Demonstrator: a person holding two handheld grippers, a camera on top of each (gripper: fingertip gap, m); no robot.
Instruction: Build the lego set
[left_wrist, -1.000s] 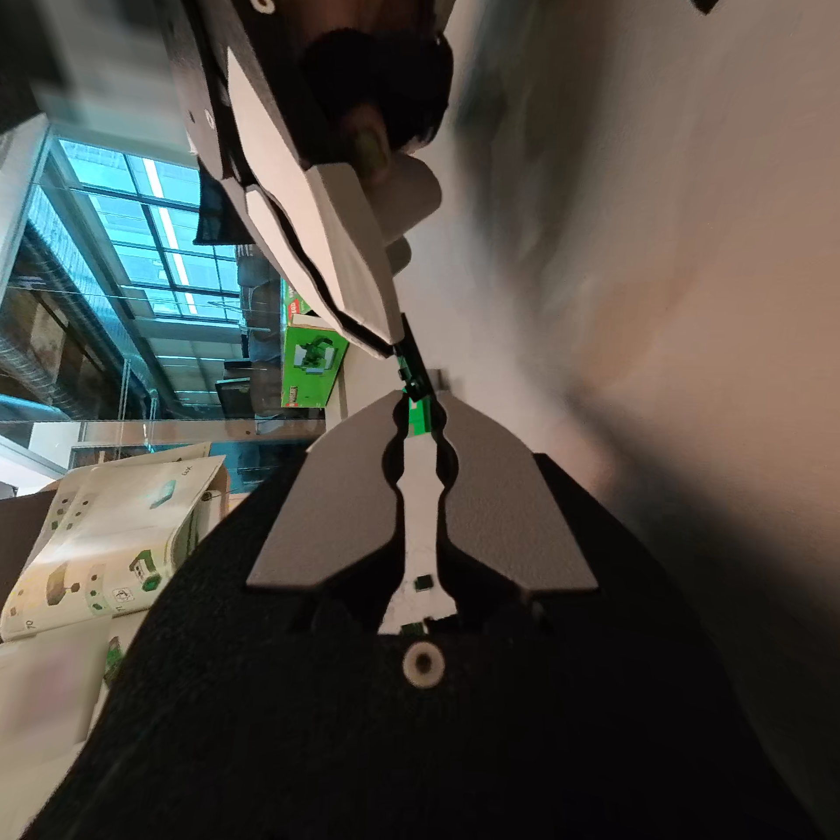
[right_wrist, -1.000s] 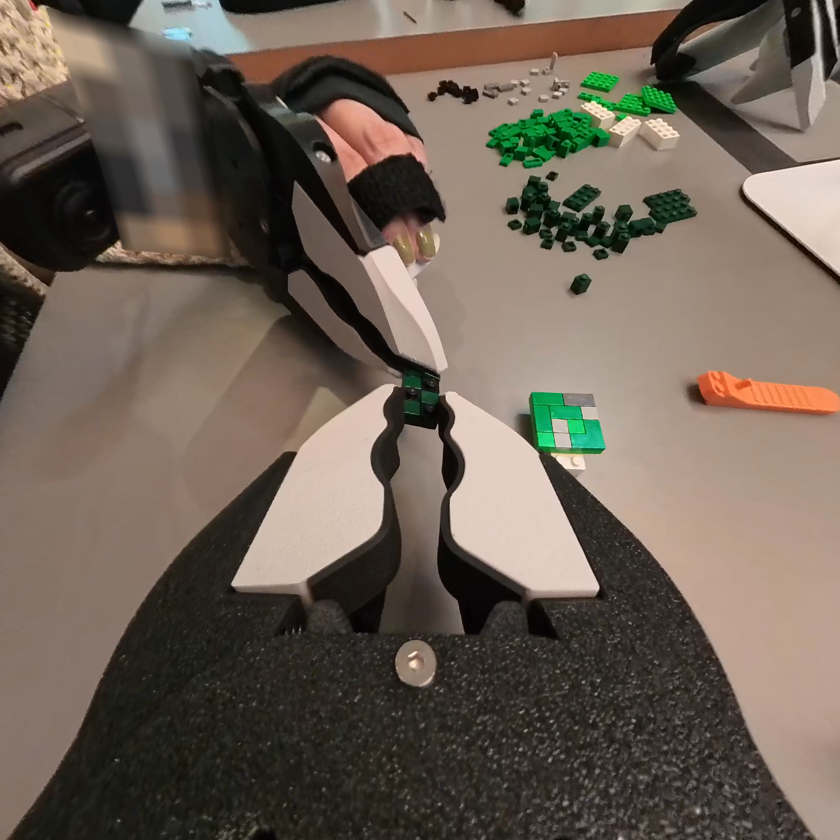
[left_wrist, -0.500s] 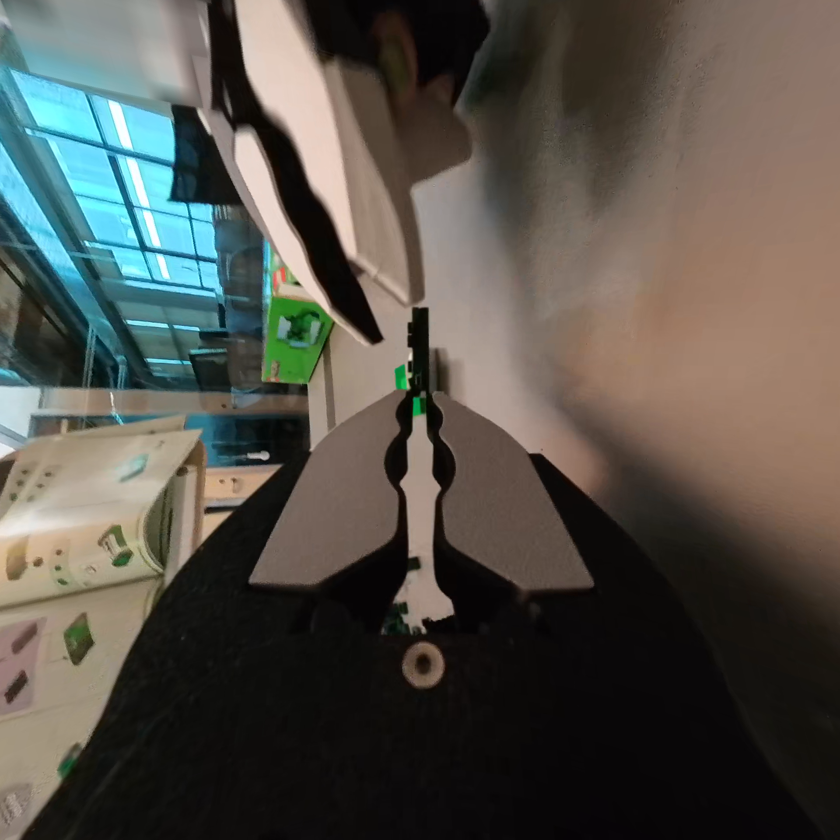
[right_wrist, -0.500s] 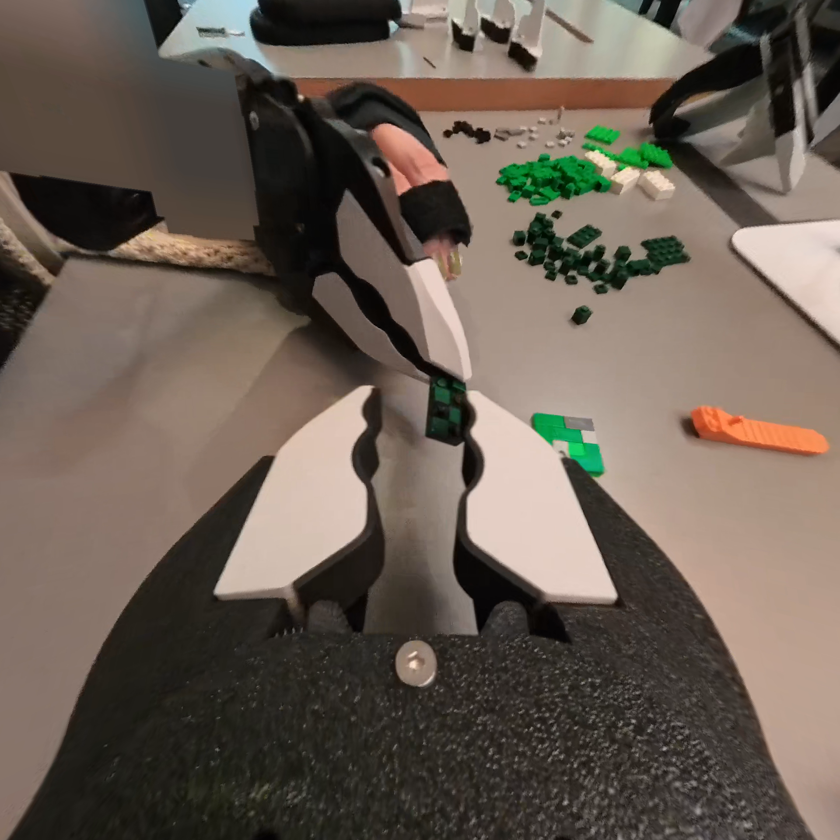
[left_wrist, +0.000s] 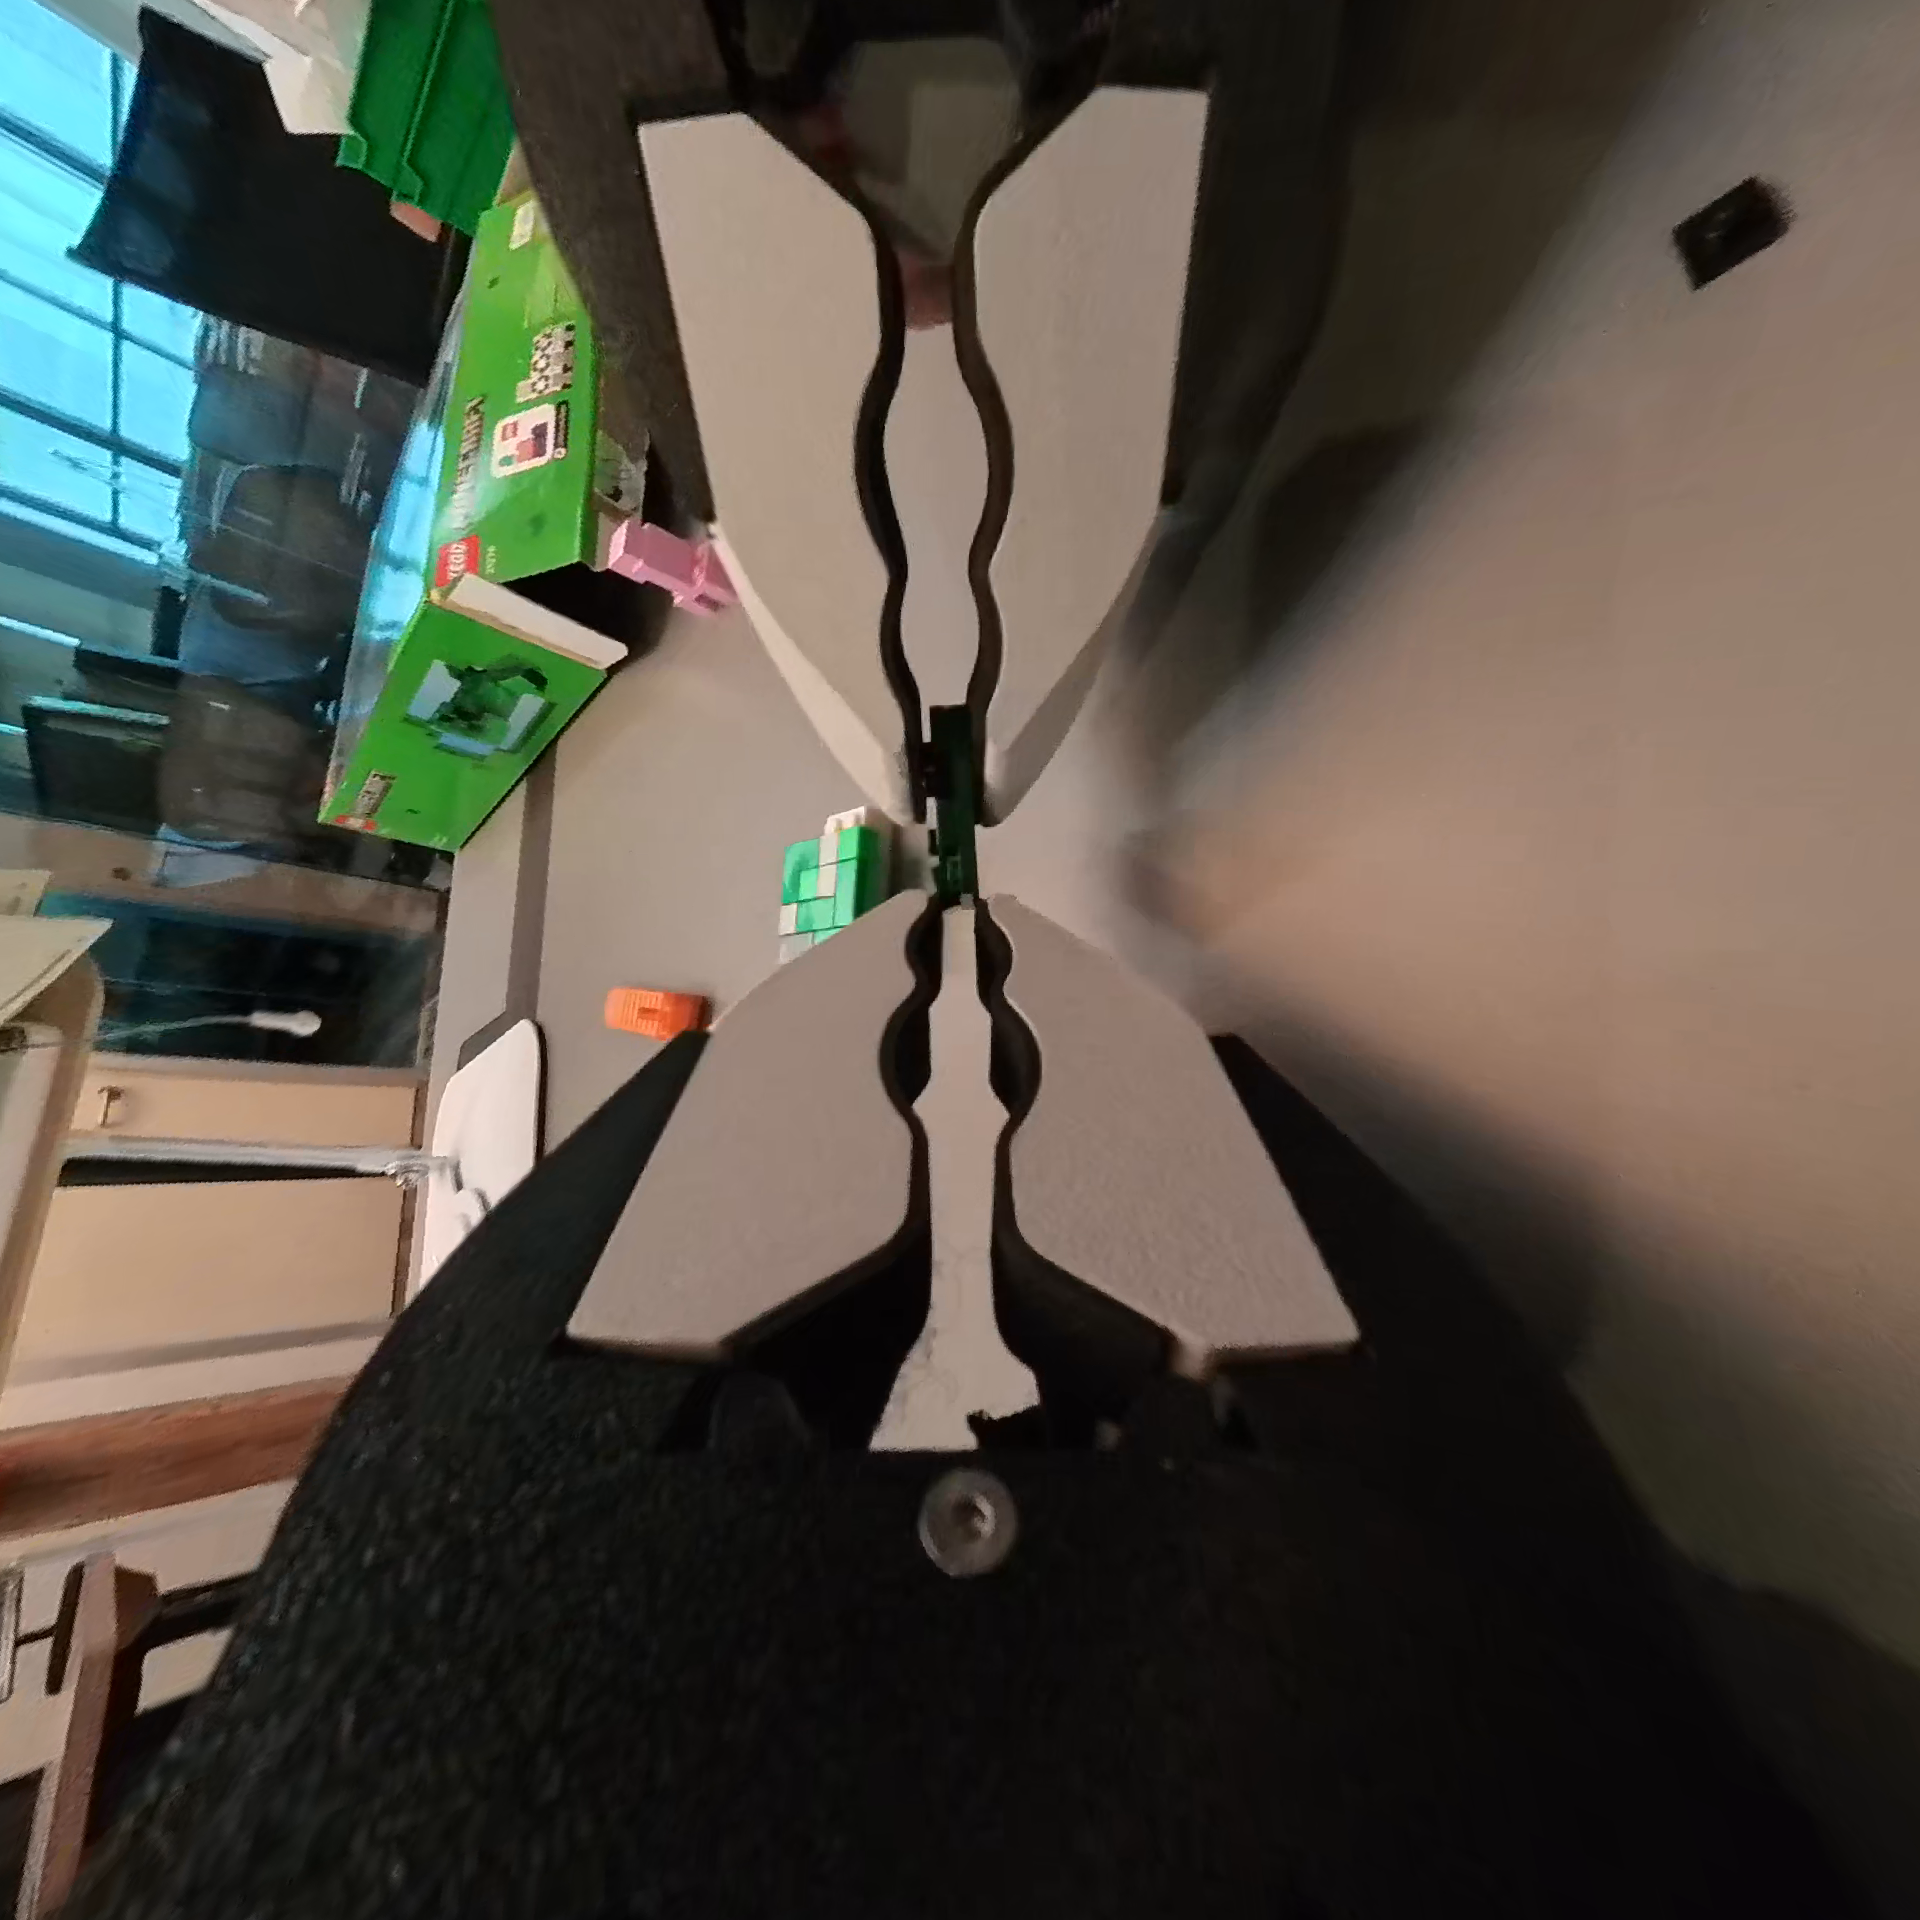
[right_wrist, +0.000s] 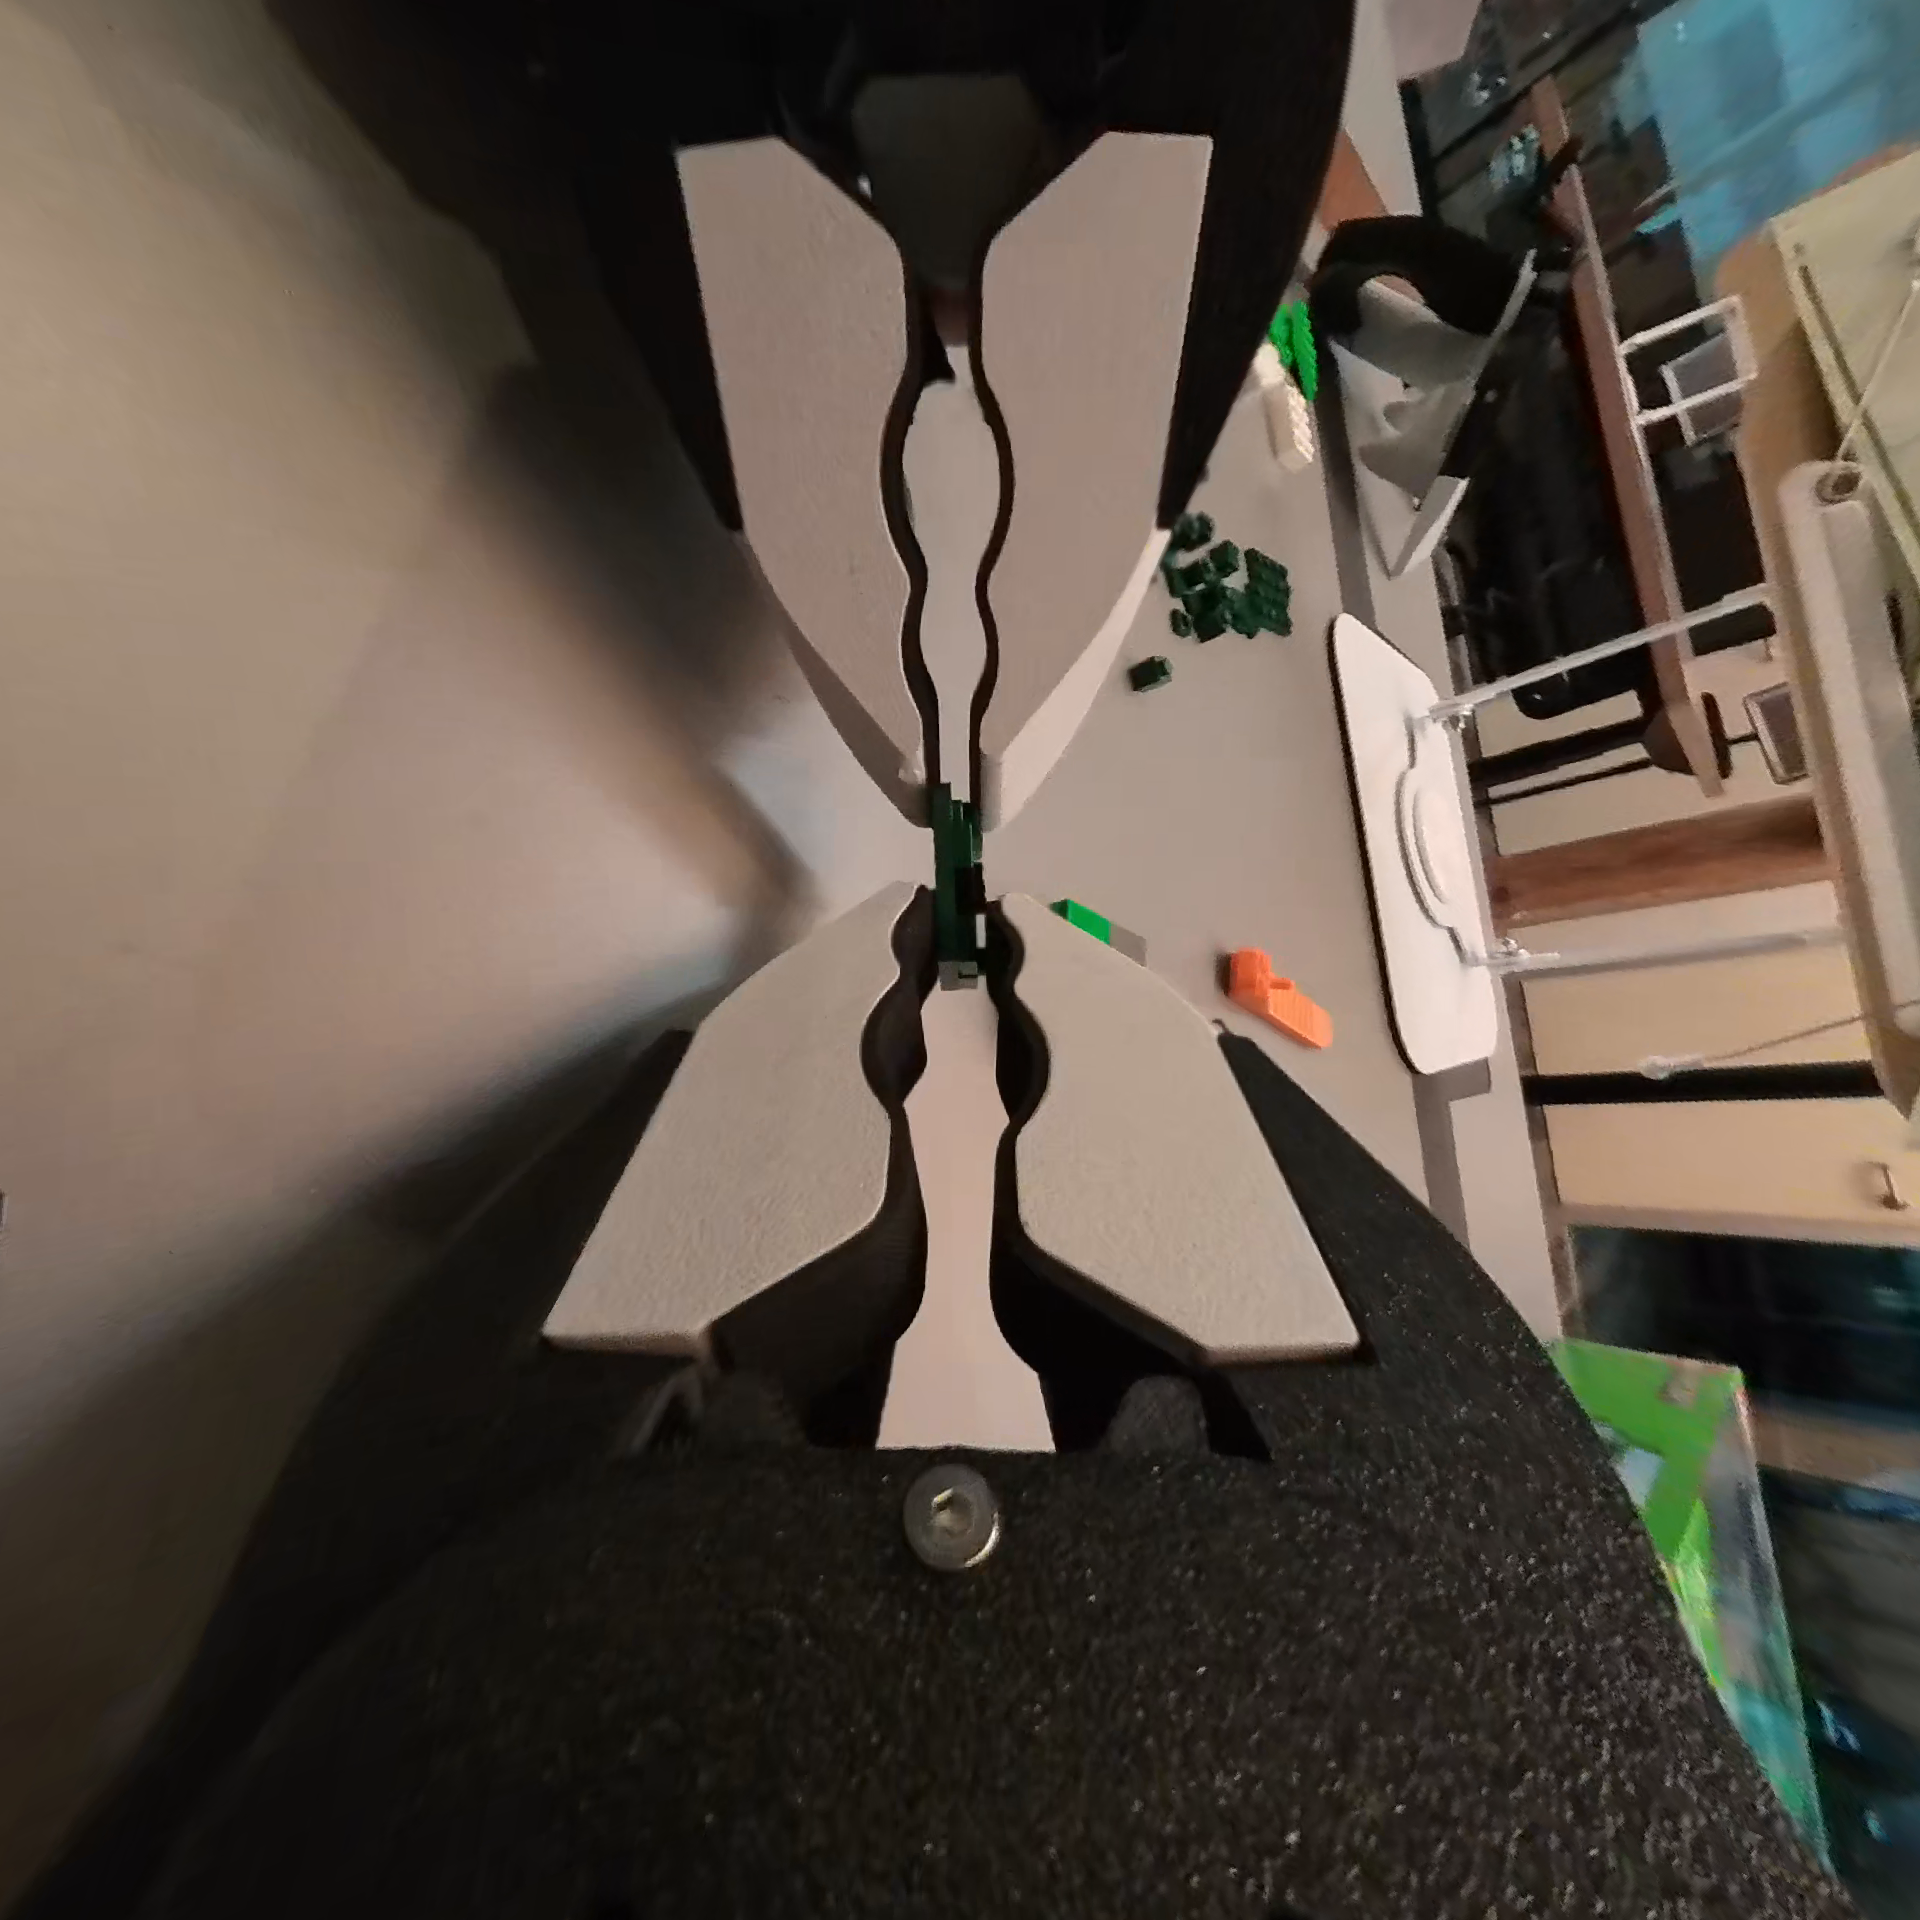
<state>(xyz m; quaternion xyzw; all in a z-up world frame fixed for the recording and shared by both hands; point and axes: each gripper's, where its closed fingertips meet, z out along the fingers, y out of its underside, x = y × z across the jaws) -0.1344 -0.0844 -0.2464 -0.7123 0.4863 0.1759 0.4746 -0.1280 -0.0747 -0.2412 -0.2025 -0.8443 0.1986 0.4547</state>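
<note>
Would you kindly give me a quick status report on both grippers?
Left gripper and right gripper tip to tip, both shut on dark green lego piece. Piece held above table. Nothing in the way.

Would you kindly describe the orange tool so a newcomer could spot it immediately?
Start at the grey table and find the white pad near its edge. Beside it lies the orange tool, a flat wedge and the only orange thing among green bricks.

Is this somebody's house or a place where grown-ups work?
Probably an office or lab, not a house. There are big windows, more long tables behind, and a grey work table with a green lego box and loose bricks.
</note>
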